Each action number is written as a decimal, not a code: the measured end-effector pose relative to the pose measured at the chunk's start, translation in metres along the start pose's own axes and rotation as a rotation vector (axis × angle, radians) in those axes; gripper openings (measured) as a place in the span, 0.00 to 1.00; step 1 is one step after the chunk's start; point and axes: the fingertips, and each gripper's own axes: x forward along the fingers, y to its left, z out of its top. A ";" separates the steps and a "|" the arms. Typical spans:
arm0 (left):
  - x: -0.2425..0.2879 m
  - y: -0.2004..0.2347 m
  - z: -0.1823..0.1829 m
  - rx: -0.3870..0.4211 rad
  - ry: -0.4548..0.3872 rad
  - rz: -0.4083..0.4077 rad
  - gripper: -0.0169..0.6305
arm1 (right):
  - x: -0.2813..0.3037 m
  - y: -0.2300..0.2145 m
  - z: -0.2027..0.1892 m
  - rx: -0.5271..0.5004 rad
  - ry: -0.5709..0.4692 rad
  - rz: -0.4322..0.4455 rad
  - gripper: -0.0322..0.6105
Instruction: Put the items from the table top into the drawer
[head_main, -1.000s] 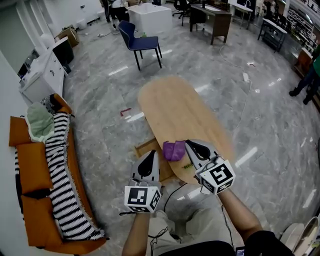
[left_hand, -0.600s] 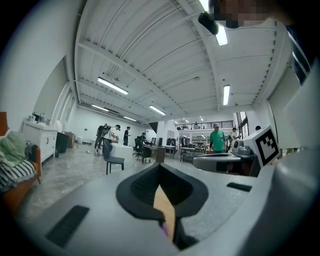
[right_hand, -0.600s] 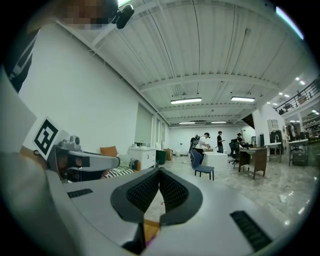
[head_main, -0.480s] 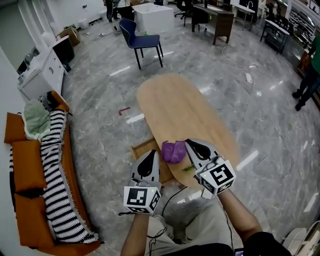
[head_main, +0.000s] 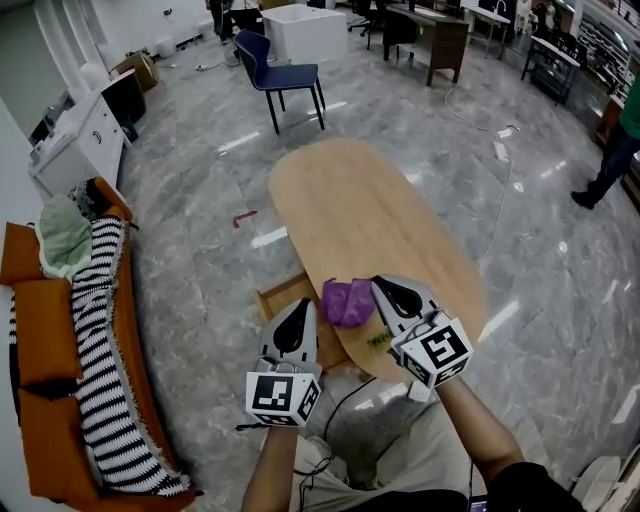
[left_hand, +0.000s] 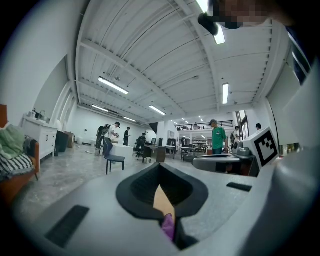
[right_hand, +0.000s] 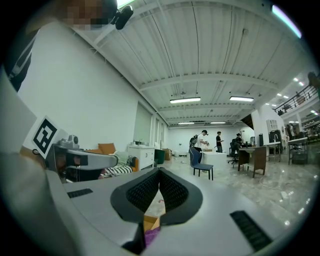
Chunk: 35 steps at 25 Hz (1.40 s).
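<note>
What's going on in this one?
A person holds the left hand-held gripper and the right hand-held gripper at the near end of the oval table. Both are shut and hold nothing. A purple item and a small green item lie on the table top beside the right one. The drawer stands open at the table's edge, ahead of the left one.

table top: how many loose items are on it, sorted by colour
purple crumpled item: 1
small green item: 1
total: 2
</note>
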 end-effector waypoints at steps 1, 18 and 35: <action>0.000 0.000 -0.004 0.001 -0.002 0.001 0.03 | 0.000 0.000 -0.005 0.001 -0.001 -0.001 0.08; 0.009 0.018 -0.087 0.048 -0.043 0.005 0.03 | 0.015 -0.009 -0.090 -0.005 -0.063 -0.018 0.08; 0.019 0.025 -0.160 0.079 -0.085 -0.028 0.03 | 0.021 -0.010 -0.146 -0.033 -0.096 -0.032 0.08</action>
